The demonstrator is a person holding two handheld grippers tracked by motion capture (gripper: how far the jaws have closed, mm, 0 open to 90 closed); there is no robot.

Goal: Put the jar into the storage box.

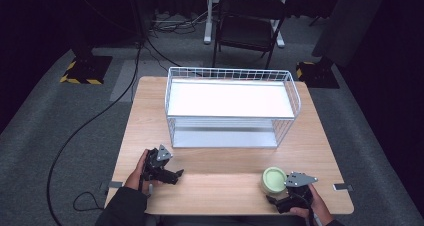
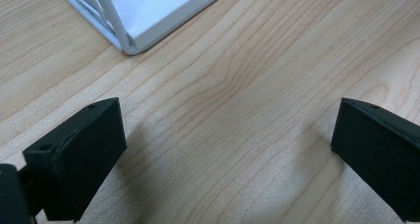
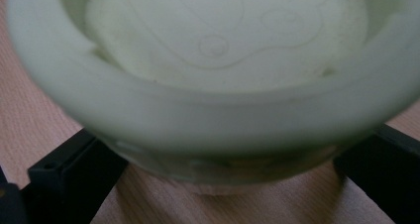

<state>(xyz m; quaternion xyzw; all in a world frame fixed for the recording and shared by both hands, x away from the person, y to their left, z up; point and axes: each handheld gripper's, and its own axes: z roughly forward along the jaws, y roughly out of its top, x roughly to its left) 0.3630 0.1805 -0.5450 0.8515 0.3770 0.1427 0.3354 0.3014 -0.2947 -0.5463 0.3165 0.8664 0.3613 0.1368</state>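
A pale green bowl (image 1: 274, 179) stands upright near the front right of the wooden table (image 1: 220, 162). In the right gripper view the bowl (image 3: 213, 120) is very close, with its base on the wood. My right gripper (image 1: 278, 195) is open, one jaw on each side of the bowl's lower part (image 3: 228, 184). My left gripper (image 1: 175, 175) rests low at the front left, open, with bare wood between its jaws (image 2: 228, 149).
A white wire two-level rack (image 1: 230, 74) stands across the middle and back of the table; its near corner (image 2: 124, 35) lies just ahead of my left gripper. Beyond the table, a black chair (image 1: 250, 21) and cables sit on the grey floor.
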